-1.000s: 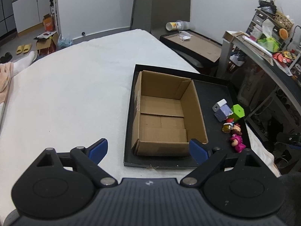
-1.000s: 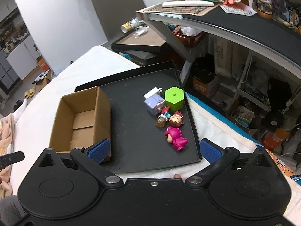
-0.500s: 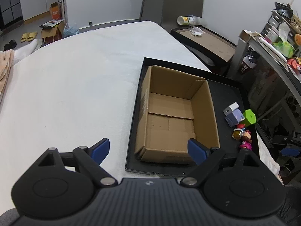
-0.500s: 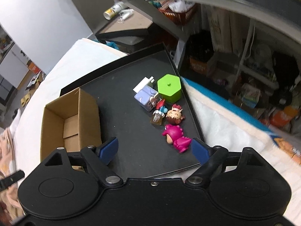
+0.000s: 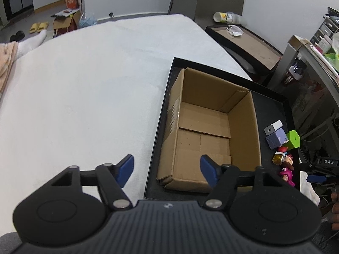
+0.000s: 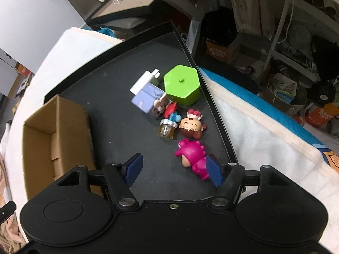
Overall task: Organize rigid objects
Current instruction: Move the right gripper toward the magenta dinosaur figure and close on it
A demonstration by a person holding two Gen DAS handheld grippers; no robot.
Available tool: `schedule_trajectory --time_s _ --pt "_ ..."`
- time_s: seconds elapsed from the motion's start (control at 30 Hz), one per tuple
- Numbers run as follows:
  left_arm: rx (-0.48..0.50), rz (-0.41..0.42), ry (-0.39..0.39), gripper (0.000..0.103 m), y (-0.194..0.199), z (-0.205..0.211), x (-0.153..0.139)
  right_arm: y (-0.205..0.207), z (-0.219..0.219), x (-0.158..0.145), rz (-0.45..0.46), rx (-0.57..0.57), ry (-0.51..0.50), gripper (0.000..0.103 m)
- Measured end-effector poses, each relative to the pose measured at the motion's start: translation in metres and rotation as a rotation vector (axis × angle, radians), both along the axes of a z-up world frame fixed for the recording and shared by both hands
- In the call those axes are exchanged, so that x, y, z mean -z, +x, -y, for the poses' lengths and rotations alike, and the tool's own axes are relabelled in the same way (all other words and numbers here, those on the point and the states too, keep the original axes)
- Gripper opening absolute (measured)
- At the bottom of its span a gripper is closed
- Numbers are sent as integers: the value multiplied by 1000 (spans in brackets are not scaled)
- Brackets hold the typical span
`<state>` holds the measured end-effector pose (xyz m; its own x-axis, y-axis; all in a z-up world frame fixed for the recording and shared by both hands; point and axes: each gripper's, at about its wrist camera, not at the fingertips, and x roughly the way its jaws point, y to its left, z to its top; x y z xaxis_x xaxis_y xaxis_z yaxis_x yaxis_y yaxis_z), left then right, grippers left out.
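We hold the left claw [image 5: 167,169] above the near left corner of the black tray [image 5: 267,91], its jaws closing with nothing between the blue pads [image 5: 208,170]; one pad overlaps the near wall of the open cardboard box [image 5: 211,127], but we cannot tell whether it touches. The box stands empty in the left half of the tray, which lies at the right edge of the white bed [image 5: 84,95]. Our right claw [image 6: 172,168] hovers over the tray's near right corner, jaws closing too, and the pink dinosaur toy [image 6: 192,154] lies partly between them; its tail end is hidden behind the right pad [image 6: 214,170], and the pad seems just beside it, though we cannot say it presses. Beyond the dinosaur, along the tray's right edge, sit a round-faced doll head [image 6: 192,124], a small figure on an amber block [image 6: 168,124] whose details are hard to read, a lavender cube toy [image 6: 148,101], a white charger [image 6: 144,81] half behind the cube, and a green hexagonal container [image 6: 183,84]. In the left view these things crowd the tray's far right side, small and overlapping. The box's floor is cut off in the right view by its own wall. A socked foot [image 5: 31,42] shows at the bed's far left edge, the rest out of frame.
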<state>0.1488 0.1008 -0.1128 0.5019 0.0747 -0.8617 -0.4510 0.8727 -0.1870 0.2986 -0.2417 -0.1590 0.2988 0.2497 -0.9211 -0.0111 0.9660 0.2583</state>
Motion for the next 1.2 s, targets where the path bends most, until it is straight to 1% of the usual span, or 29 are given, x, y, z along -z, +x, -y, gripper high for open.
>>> schedule_trajectory --time_s 0.23,0.3,0.37,0.47,0.57,0.67,0.87,0.93,0.97,1.0,1.03,1.1,1.13,1.2 --pt "-8 -35 5 57 11 -3 16 16 -5 24 -23 -4 -40 63" --pt "-11 -41 7 55 14 -5 19 19 -5 35 -46 2 -46 63" --pt "-13 -42 7 54 16 -6 22 21 -6 43 -58 12 -44 63" --pt "-5 -48 3 53 20 -6 27 23 -10 50 -52 5 -72 63" --pt "1 -55 3 53 23 -6 32 26 -11 57 -68 4 -91 63" --pt "3 -63 -3 53 26 -7 35 26 -13 61 -72 -13 -108 61" --pt "23 -60 -8 53 28 -7 38 24 -25 69 -96 -85 -122 58" --pt "31 -62 -15 49 29 -7 41 22 -30 71 -105 -112 -141 57" --pt "34 -66 -18 45 30 -7 43 21 -33 73 -110 -127 -156 52" --pt "35 -71 -22 43 31 -8 44 20 -35 75 -117 -139 -165 43" --pt "35 -71 -30 38 32 -9 44 20 -35 76 -125 -146 -164 38" --pt "38 -64 -46 32 32 -11 44 19 -36 76 -127 -158 -150 36" --pt "41 -59 -46 30 32 -12 44 18 -38 74 -119 -170 -146 36" --pt "51 -53 -33 24 32 -12 44 15 -43 70 -102 -198 -142 36"
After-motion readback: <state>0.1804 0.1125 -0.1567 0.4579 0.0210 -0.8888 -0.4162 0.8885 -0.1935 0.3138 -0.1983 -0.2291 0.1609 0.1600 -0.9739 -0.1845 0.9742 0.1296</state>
